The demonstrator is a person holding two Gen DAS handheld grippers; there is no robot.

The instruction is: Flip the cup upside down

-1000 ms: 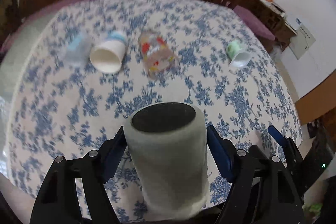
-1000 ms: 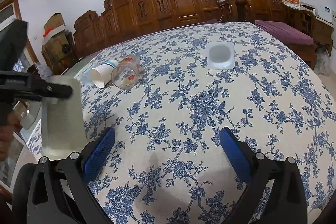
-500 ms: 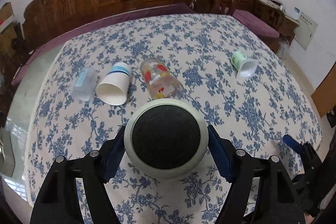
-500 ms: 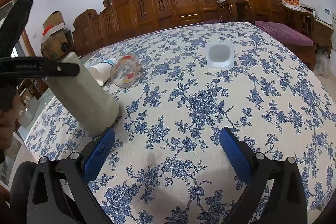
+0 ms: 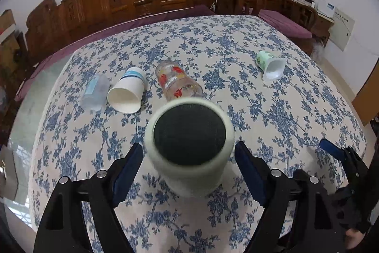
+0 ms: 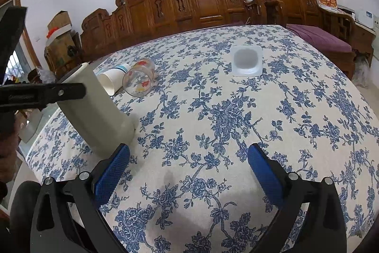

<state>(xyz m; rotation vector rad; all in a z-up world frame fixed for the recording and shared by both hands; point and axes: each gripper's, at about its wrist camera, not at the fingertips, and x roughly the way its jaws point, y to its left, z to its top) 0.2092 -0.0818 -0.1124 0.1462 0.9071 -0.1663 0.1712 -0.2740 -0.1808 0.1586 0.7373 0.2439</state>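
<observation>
A table in blue-flowered cloth carries a tall grey cup, standing tilted between the fingers of the left gripper, dark end facing the lens; the blue fingers sit spread just off its sides, gripping nothing. The right gripper hangs wide open and empty, the cup beside its left finger. Beyond lie a paper cup, a printed glass and a small green cup.

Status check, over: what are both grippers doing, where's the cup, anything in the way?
Left gripper open around grey cup, cup tilted on the tablecloth. Right gripper open, empty. Glass tumbler lies just beyond the cup.
</observation>
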